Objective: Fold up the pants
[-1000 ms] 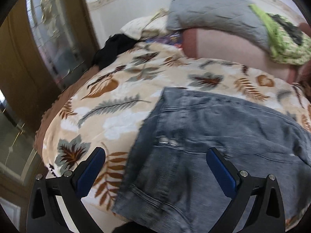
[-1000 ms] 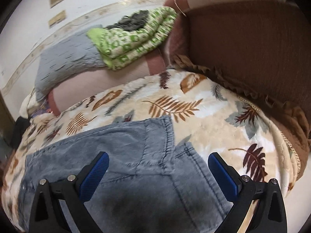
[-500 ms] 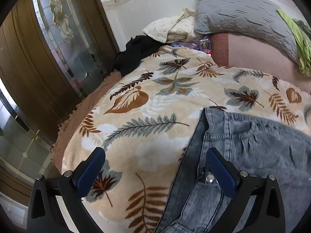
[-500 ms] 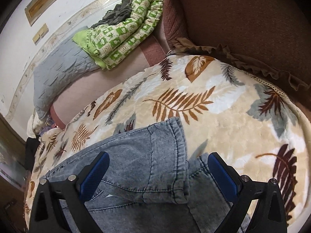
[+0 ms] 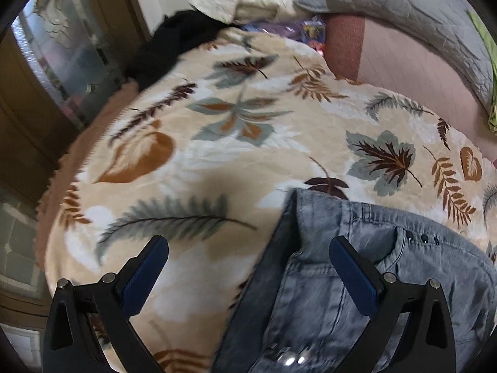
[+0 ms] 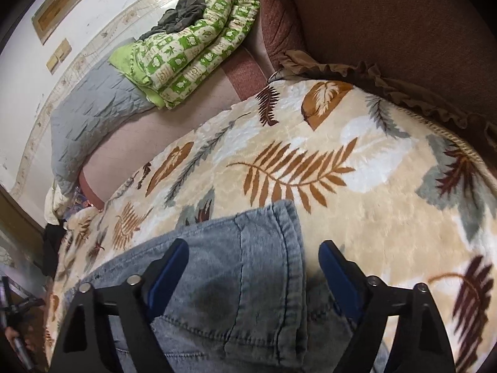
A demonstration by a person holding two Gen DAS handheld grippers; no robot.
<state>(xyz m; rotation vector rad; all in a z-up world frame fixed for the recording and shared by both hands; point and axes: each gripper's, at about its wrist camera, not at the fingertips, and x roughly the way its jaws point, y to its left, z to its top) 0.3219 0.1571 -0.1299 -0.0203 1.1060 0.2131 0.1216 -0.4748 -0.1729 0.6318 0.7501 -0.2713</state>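
pants (image 6: 236,279): lay flat on the leaf blanket (image 6: 357,186), long way running from one gripper to the other.
right gripper (image 6: 253,275): jaws had just been closing around the leg end, not yet pinching.
left gripper (image 5: 248,272): wide open over the waist corner.

Both wrist cameras look steeply down, close over the same pants (image 5: 357,279) and blanket (image 6: 357,186).

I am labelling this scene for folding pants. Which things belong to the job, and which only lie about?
For the job: jeans, left gripper, right gripper.

Lying about: leaf blanket, green quilt, grey pillow, black garment.
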